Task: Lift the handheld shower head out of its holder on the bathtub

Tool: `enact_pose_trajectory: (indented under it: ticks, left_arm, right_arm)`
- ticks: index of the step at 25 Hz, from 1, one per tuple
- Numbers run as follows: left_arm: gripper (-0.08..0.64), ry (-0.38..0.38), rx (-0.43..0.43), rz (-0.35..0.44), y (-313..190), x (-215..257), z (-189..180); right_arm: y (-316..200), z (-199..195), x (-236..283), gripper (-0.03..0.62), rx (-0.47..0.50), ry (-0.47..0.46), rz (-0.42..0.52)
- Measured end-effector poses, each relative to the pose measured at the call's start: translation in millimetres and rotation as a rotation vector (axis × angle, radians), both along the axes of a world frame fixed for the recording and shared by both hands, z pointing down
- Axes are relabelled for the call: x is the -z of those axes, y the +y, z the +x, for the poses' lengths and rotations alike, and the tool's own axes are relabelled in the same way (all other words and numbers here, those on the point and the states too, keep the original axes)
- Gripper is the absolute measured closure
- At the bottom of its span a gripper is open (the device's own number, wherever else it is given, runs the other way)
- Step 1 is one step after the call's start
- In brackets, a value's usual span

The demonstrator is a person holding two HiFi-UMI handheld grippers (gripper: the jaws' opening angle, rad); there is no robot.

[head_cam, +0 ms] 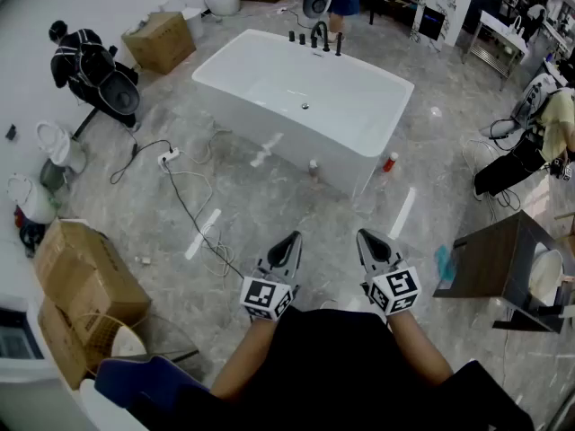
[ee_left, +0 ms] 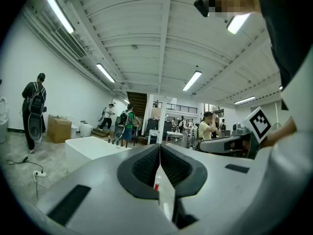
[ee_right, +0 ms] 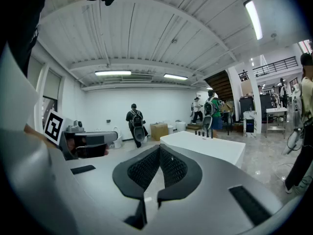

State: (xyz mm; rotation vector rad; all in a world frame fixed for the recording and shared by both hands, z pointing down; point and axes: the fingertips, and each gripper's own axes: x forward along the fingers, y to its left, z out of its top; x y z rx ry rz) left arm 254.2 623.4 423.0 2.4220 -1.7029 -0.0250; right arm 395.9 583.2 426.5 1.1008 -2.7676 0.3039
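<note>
Across the floor, well apart from both grippers, the shower head [head_cam: 339, 41] is sitting in its holder at the tub's [head_cam: 243, 106] far end. The left gripper [head_cam: 292, 239] and right gripper [head_cam: 364, 235] are hanging closed and holding nothing, so the lifting is not yet begun.

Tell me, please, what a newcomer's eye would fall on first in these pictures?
The big white bathtub standing alone mid-floor, with dark fittings on its far rim. Next, the left gripper and right gripper low in the foreground, side by side, both shut and empty, pointing toward the tub.
</note>
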Motion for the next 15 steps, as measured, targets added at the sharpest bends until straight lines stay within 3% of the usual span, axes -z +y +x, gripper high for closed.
enact_pose_trajectory:
  ticks: [15]
  left_arm:
    - [0.555,0.023,0.021,-0.003,-14.0,1.3,6.2]
  right_arm:
    - [-19.5,6.6,4.5,0.592,0.000,-0.012,0.045]
